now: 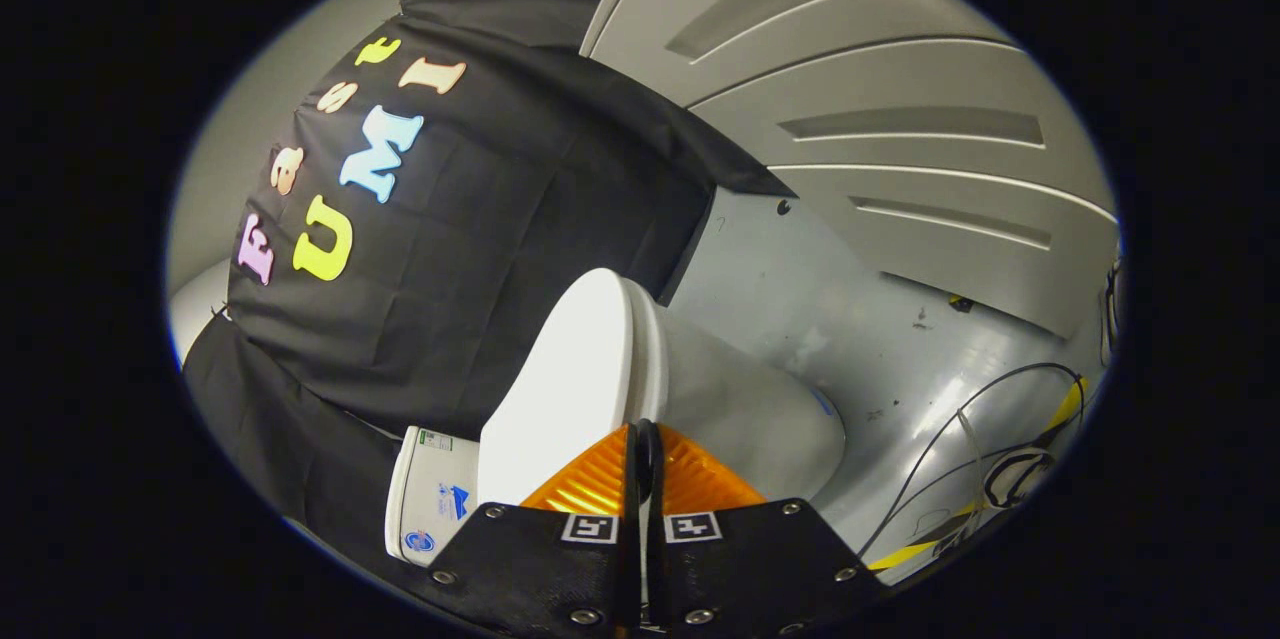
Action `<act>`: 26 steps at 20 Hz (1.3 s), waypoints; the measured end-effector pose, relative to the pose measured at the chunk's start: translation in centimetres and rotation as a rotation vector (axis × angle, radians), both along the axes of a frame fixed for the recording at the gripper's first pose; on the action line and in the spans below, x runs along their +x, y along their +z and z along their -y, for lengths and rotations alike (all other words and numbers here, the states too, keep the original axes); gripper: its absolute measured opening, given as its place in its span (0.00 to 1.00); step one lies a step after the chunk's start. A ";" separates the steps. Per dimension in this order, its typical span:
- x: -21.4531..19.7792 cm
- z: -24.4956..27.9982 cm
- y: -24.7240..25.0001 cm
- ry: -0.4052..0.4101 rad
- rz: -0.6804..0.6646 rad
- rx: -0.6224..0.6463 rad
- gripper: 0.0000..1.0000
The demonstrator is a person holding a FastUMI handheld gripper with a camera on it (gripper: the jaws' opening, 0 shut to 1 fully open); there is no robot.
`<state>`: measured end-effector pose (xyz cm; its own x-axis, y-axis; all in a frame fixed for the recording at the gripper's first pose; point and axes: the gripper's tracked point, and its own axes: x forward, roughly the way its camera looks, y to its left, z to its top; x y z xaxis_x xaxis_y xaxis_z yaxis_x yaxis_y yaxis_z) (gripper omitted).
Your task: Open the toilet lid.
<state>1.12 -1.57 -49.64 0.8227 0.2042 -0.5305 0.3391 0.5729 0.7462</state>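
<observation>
Gripper view: hand-held gripper (645, 444) clenched on the toilet lid (570, 379) edge, toilet bowl (750, 409) beyond.

Gripper (645, 454): fingers pressed together, nothing between them. Toilet lid (565, 379): directly ahead of fingertips, raised on edge. Toilet bowl (760, 409): behind lid, right of fingers. Tank (430, 504): left of fingers. Cables (960, 449): on floor (850, 319), far right.

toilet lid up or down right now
Up. The toilet lid stands raised off the toilet bowl, near the tank. The gripper fingers are pressed together at its edge.
</observation>
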 end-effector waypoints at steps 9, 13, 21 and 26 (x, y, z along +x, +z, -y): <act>0.4 -0.1 3.0 0.032 0.021 -0.139 0.00; 0.7 -0.5 5.8 0.058 0.049 -0.215 0.00; 1.4 -2.5 12.8 0.123 0.151 -0.359 0.00; 2.0 -4.9 18.1 0.165 0.242 -0.431 0.00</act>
